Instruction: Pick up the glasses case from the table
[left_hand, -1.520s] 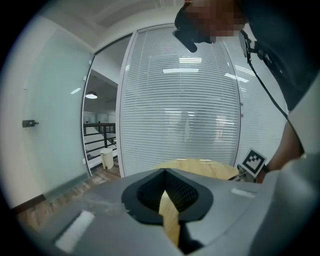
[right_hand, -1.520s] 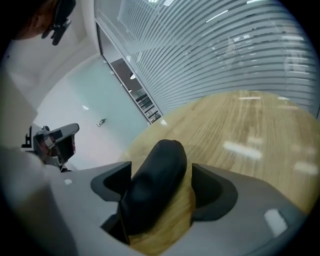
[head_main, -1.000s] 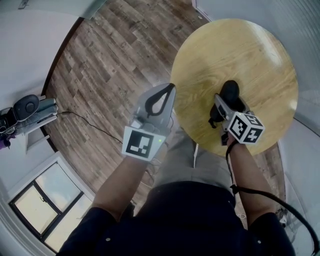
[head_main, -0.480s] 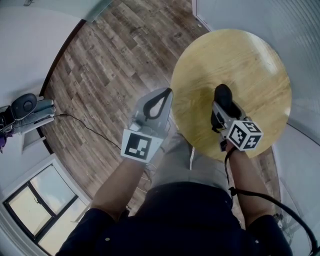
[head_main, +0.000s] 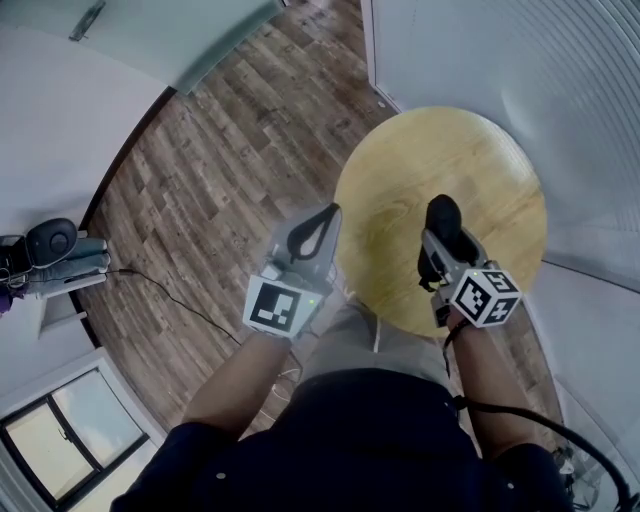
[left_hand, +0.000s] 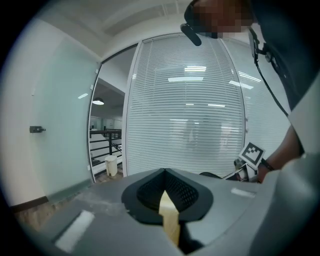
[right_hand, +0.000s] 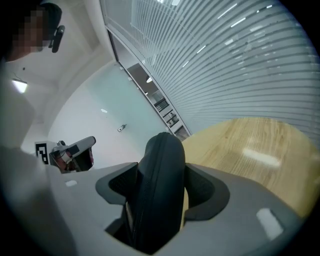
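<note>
black glasses case (head_main: 443, 214) clamped in right tool (right_hand: 159, 172) over wooden table (head_main: 480, 160) (left tool (head_main: 330, 213) closed, empty)

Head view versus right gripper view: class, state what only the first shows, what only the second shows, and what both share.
Only the head view: the plank floor, the window and the whole round table. Only the right gripper view: the zip along the glasses case, with pads pressing both sides. Shared: the case clamped in the right gripper, and the table's wooden top.
</note>
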